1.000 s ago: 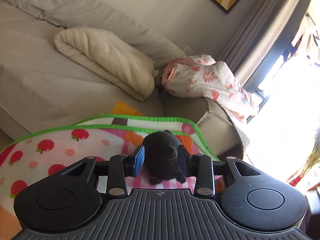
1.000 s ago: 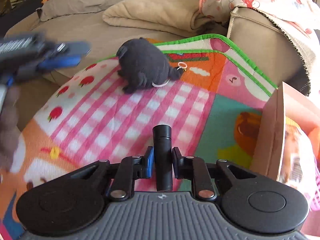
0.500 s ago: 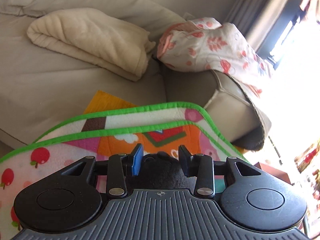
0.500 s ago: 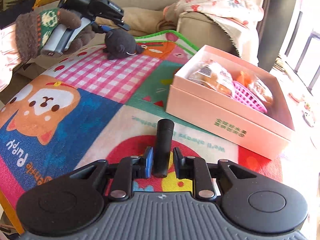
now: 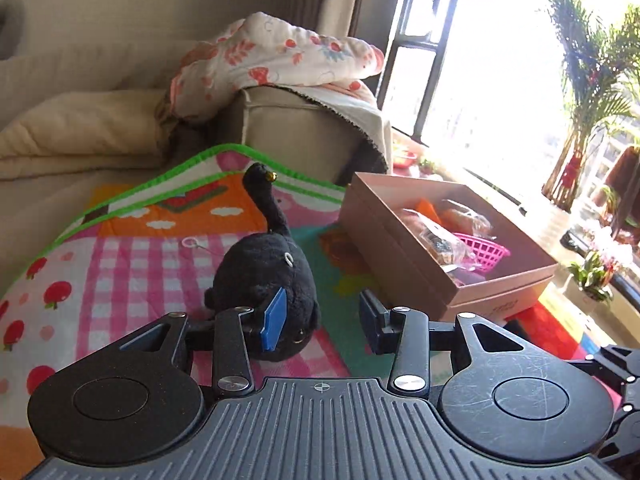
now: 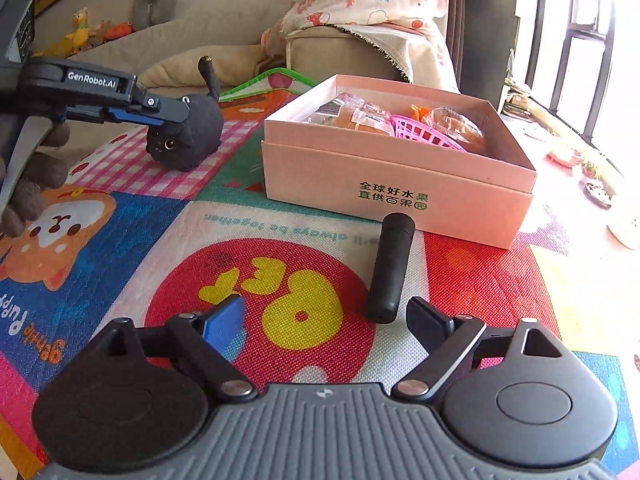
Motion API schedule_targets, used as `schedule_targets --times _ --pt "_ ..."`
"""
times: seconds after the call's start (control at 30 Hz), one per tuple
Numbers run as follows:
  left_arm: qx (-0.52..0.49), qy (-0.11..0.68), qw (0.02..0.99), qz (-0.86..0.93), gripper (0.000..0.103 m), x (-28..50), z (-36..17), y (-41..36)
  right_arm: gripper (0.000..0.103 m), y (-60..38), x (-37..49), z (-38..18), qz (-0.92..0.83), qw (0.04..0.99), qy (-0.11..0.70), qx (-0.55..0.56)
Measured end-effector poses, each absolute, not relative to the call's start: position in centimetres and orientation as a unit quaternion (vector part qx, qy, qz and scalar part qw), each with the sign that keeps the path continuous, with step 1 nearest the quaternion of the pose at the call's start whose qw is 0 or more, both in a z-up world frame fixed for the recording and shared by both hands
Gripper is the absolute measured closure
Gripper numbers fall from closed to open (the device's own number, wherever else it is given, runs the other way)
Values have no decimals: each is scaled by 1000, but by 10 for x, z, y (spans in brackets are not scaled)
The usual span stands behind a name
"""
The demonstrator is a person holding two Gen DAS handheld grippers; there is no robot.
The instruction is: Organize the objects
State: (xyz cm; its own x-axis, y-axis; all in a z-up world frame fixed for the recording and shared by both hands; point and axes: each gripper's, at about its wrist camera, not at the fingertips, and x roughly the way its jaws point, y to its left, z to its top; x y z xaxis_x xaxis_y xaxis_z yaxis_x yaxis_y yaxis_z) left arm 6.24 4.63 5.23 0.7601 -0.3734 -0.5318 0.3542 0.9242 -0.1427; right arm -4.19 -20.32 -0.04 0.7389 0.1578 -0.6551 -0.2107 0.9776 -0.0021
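A beige sofa (image 6: 224, 36) runs behind everything, with a folded cream blanket (image 5: 76, 132) on its seat and a floral quilt (image 5: 276, 52) heaped over its arm. In front of it my work lies on a bright play mat (image 6: 280, 280) with a green-edged far border, pink checks, a puppy drawing and a red circle. On the mat's right half stands an open pink box (image 6: 396, 176), holding wrapped bread packets (image 6: 352, 114) and a pink plastic basket (image 6: 424, 132). My left gripper (image 5: 318, 318) is spread wide, and the black cat plush (image 5: 266, 276) sits on the pink checks, tail upright, pressed against my left-hand finger while the other finger stands clear of it; I grip nothing here. From the right wrist view the plush faces me, just left of the box, with my other gripper's finger over its back. My right gripper (image 6: 324, 322) is also spread open, its jaws well apart. Between them, nearer the right finger, a small black cylinder (image 6: 390, 268) lies loose on the mat's red patch, just in front of the box.
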Motion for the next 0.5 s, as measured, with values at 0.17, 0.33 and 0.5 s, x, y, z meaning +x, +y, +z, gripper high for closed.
schedule_targets --times 0.17,0.33,0.5 --pt "2 277 950 -145 59 64 52 39 0 -204 -41 -2 97 931 351 -29" --pt "23 271 953 -132 59 63 51 33 0 -205 -42 -3 97 931 350 -26" --pt "39 252 959 -127 59 58 44 30 0 -208 -42 -3 101 932 348 -17"
